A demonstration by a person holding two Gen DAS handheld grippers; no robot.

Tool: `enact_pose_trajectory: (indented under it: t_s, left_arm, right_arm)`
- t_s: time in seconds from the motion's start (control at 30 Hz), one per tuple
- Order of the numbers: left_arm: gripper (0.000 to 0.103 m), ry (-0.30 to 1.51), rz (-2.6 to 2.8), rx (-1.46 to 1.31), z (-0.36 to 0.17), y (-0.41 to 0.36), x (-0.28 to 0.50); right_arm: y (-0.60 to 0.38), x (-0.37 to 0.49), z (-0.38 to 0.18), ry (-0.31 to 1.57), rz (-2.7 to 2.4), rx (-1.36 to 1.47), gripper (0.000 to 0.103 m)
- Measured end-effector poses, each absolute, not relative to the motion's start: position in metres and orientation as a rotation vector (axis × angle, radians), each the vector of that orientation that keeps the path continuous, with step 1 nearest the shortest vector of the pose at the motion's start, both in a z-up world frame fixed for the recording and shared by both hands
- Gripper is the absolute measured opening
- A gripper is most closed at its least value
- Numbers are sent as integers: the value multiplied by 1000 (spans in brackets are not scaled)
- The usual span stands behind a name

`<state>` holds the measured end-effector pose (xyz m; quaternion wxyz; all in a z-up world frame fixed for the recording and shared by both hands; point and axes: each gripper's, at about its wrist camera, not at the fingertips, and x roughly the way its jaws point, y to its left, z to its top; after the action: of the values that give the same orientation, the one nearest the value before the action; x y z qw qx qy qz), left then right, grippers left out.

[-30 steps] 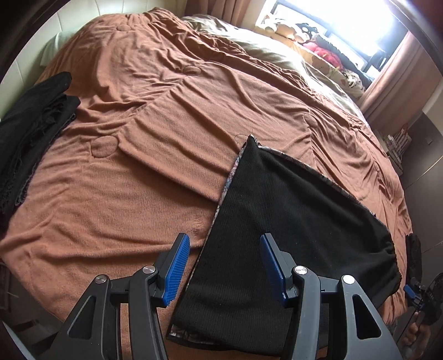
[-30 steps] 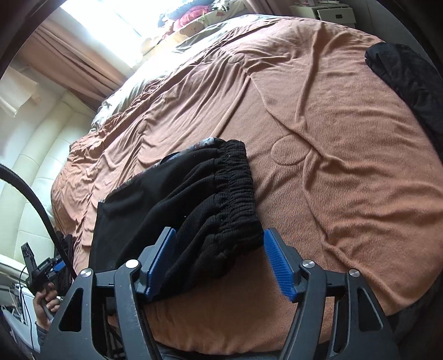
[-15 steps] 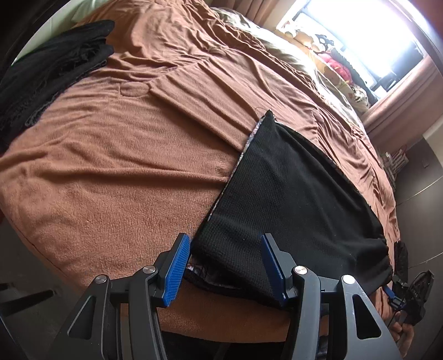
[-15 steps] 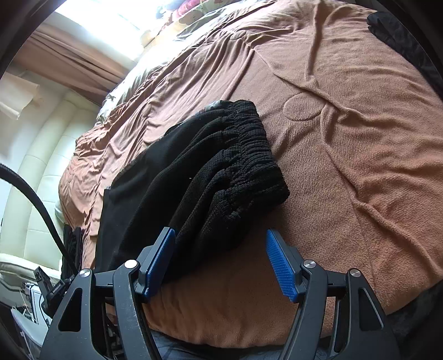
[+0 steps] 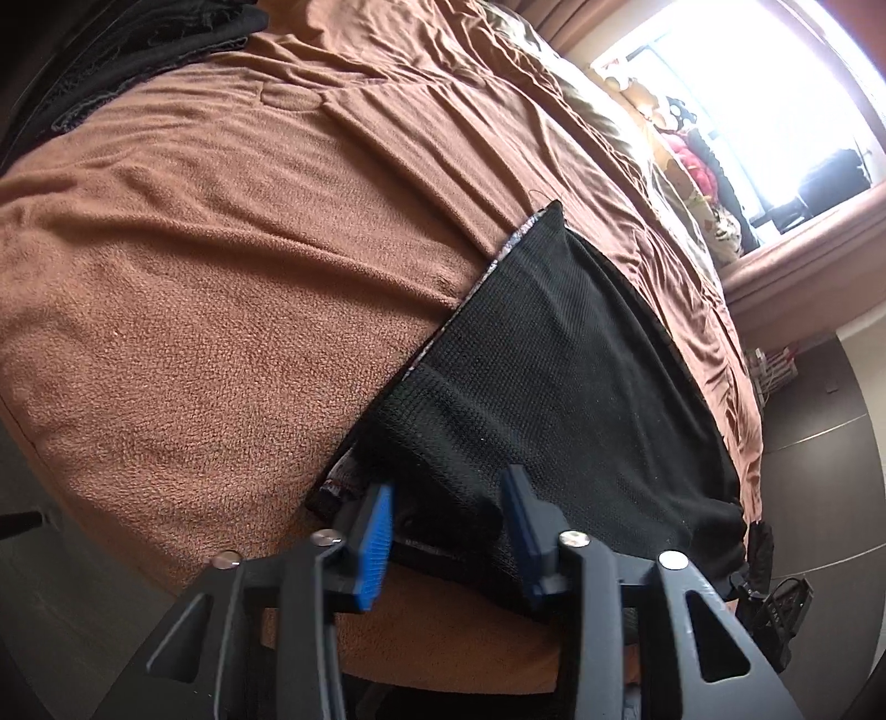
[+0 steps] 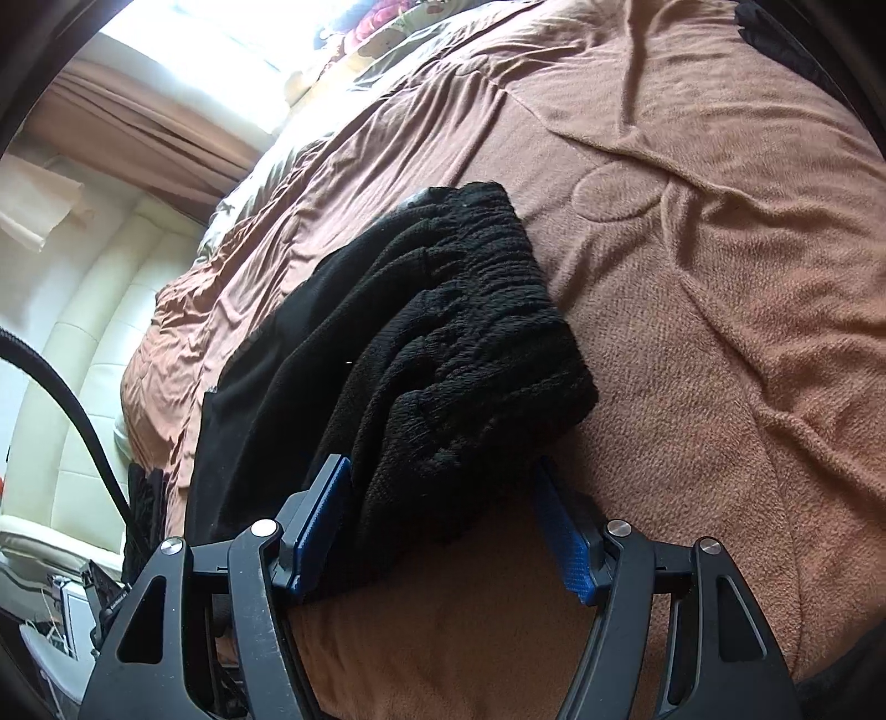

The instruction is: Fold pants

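Black pants [image 5: 554, 354] lie folded lengthwise on the brown blanket [image 5: 221, 249] near the bed's front edge. In the left wrist view my left gripper [image 5: 448, 515] is closing on the hem corner. The cloth bunches into a ridge between the blue pads [image 5: 376, 531], and both touch it. A patterned lining shows along the hem edge [image 5: 343, 482]. In the right wrist view the gathered elastic waistband [image 6: 470, 310] sits between the spread fingers of my right gripper [image 6: 443, 515]. Its jaws stand open, straddling the waistband's near corner without squeezing it.
More dark clothing [image 5: 138, 44] lies at the far left of the bed. A padded cream headboard [image 6: 83, 360] stands beyond the pants. Pillows and soft toys [image 5: 692, 160] line the window side. The bed's front edge [image 5: 443, 626] runs just under both grippers.
Both grippers have come down onto the pants' ends. The left one rolled, slid over the hem corner and narrowed its jaws on the cloth. The right one's jaws stayed equally wide.
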<state>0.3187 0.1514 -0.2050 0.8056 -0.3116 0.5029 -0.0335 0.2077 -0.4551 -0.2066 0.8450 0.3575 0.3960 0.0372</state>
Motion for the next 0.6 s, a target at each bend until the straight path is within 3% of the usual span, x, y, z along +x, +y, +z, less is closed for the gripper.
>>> enact_pose_trajectory:
  t_s: [0.07, 0.1, 0.17, 0.23, 0.47, 0.6]
  left_arm:
    - [4, 1074, -79, -702, -208, 153, 316]
    - [2, 1058, -77, -707, -207, 153, 313]
    - [2, 1041, -70, -703, -204, 152, 305]
    - [2, 1046, -60, -725, -208, 155, 299]
    - [3, 1038, -53, -789, -216, 169, 288]
    - [14, 1035, -49, -830, -212, 177, 278]
  right_arm:
    - [-459, 207, -209, 828, 69, 787, 58]
    - [-460, 206, -208, 823, 66, 788, 55]
    - [-458, 205, -207, 821, 75, 779, 38]
    - [-455, 204, -205, 822, 78, 753, 29]
    - [-462, 204, -210, 817, 93, 796, 27]
    - [-461, 203, -208, 824, 88, 761, 28]
